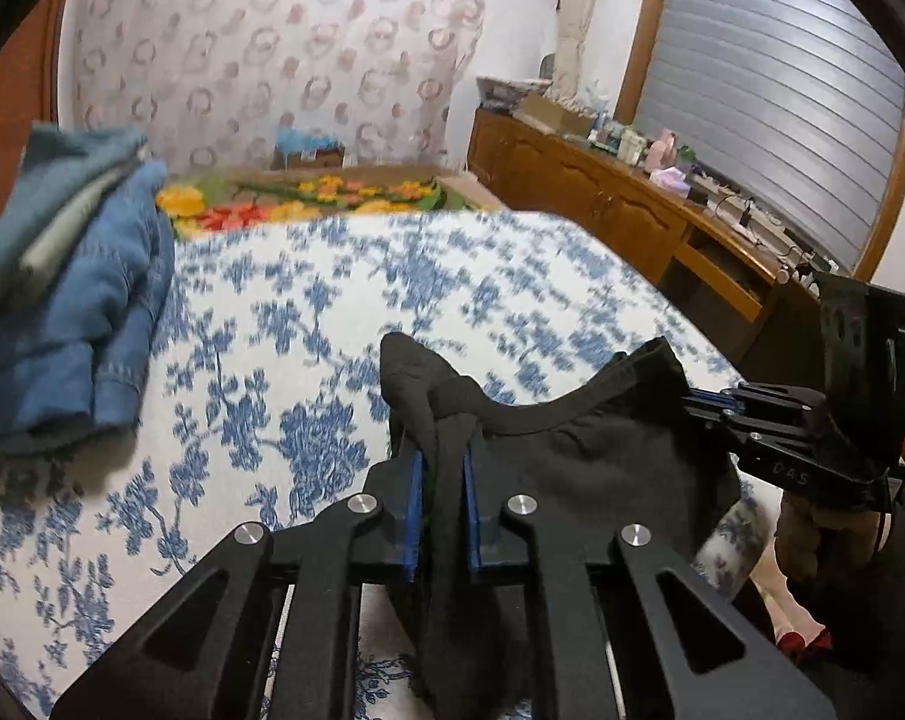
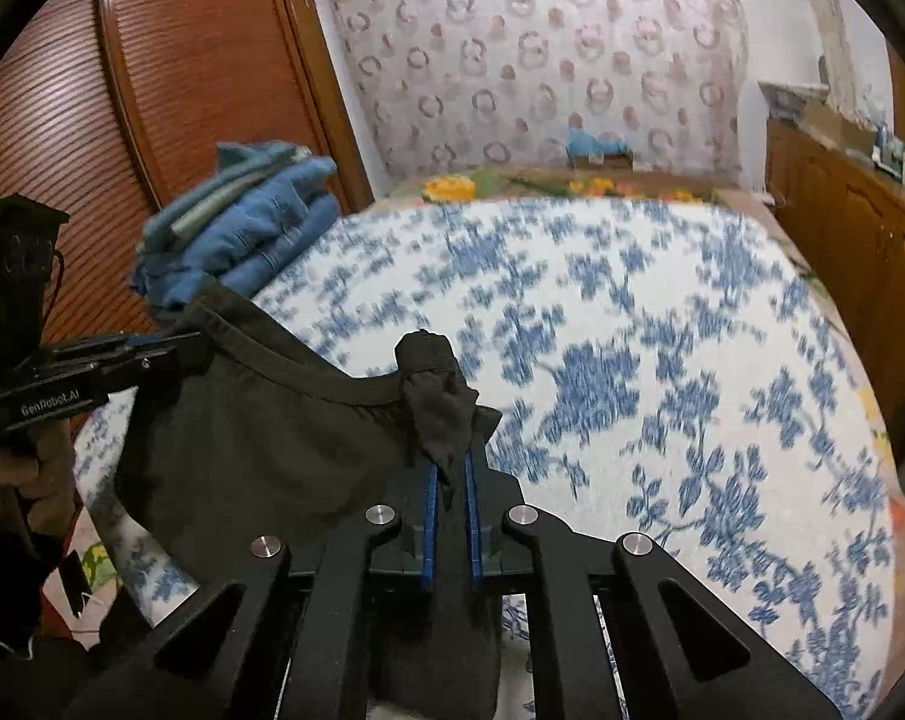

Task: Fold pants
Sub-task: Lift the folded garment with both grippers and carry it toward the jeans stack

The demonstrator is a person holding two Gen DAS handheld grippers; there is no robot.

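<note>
Black pants (image 1: 602, 456) hang stretched between my two grippers above the bed. My left gripper (image 1: 440, 450) is shut on one bunched corner of the waistband, with cloth sticking up past the blue pads. My right gripper (image 2: 449, 456) is shut on the other corner; the pants (image 2: 260, 432) sag to its left. In the left wrist view the right gripper (image 1: 710, 399) shows at the far right, pinching the waistband. In the right wrist view the left gripper (image 2: 170, 345) shows at the far left, pinching it too.
The bed (image 1: 308, 312) has a white cover with blue flowers. A pile of folded blue jeans and clothes (image 1: 74, 276) lies at its left side, also seen in the right wrist view (image 2: 242, 222). A wooden sideboard (image 1: 632, 204) runs along the right; a wooden wardrobe (image 2: 152, 90) stands left.
</note>
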